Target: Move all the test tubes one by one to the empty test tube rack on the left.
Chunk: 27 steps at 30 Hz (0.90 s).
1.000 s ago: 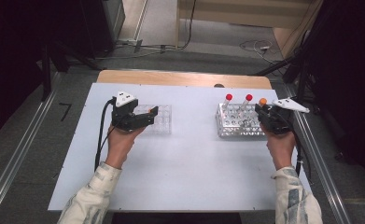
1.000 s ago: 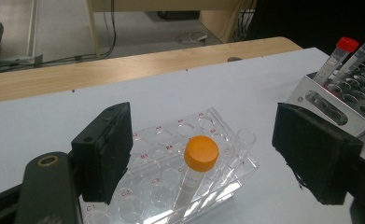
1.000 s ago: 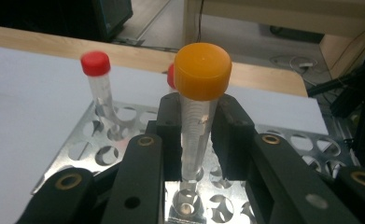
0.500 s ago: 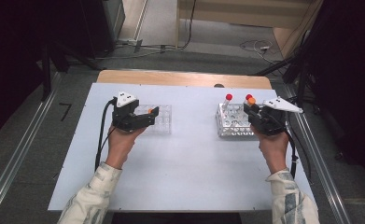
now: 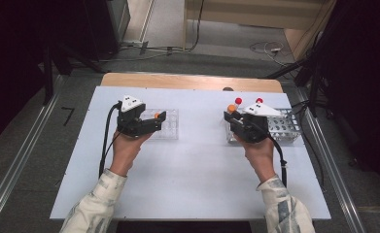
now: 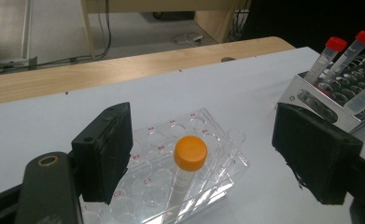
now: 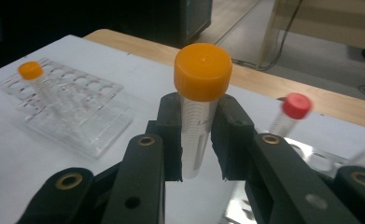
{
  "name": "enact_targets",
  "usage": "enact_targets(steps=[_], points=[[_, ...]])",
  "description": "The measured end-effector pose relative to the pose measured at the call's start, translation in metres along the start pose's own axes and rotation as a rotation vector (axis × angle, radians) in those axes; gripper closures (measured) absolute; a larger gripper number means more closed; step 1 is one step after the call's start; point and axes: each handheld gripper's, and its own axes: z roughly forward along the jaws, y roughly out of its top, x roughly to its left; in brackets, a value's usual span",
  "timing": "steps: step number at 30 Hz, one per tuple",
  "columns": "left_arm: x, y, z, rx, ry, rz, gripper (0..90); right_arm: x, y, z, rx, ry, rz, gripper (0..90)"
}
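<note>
My right gripper [image 5: 233,118] is shut on an orange-capped tube [image 5: 231,108], held upright above the left end of the metal rack [image 5: 287,128]. In the right gripper view the pads [image 7: 171,135] press on both sides of that tube [image 7: 202,70]. Two red-capped tubes [image 5: 238,101] [image 5: 259,100] stand in the metal rack. My left gripper [image 5: 154,121] hovers open at the clear plastic rack [image 5: 170,127]. In the left gripper view its jaws stand wide on either side of a second orange-capped tube [image 6: 190,153], which stands in the clear rack [image 6: 217,154].
The white tabletop [image 5: 192,174] has free room between the two racks and toward the near edge. A wooden strip [image 5: 187,81] runs along the far edge. The metal rack [image 6: 311,95] with its red-capped tubes [image 6: 335,44] lies off to the right of the left gripper.
My right gripper has carried the orange-capped tube leftward, from over the metal rack to its left end. The left gripper has not moved.
</note>
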Motion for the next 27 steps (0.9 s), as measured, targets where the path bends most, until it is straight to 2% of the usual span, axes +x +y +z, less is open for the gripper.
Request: enact_targets(steps=[6,14,22,27], points=[[-0.004,0.0,-0.001,-0.002,-0.021,0.0,20.8,0.031,-0.001,0.018,0.037,0.078,-0.038,71.3],[-0.014,0.002,-0.004,-0.004,-0.061,0.024,22.1,0.065,-0.005,0.036,0.065,0.158,-0.078,71.3],[-0.029,0.0,-0.002,0.014,-0.123,0.07,25.4,0.086,-0.007,0.053,0.1,0.195,-0.099,71.3],[-0.037,-0.002,-0.001,0.026,-0.181,0.095,33.2,0.093,-0.007,0.06,0.112,0.206,-0.104,71.3]])
